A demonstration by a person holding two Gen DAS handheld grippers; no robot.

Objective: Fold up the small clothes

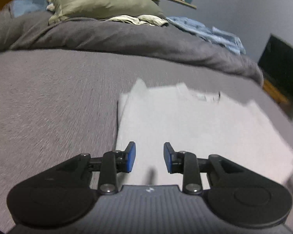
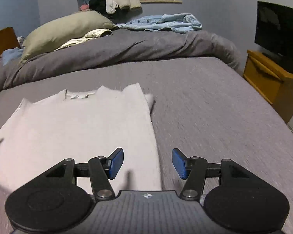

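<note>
Left gripper (image 1: 149, 157) over white shirt (image 1: 195, 120)

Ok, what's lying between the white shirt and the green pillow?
Bare grey sheet, then the rumpled grey duvet, which runs under the pillow. Nothing else past the shirt; right wrist view shows it best.

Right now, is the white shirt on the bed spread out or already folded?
Partly folded. The white shirt lies flat as a narrow rectangle on the grey bed, collar away from the grippers, no sleeves sticking out.

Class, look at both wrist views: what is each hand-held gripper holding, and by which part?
Nothing is held. The left hand-held gripper and right hand-held gripper both stand open above the pale grey folded cotton T-shirt, pads empty.
</note>
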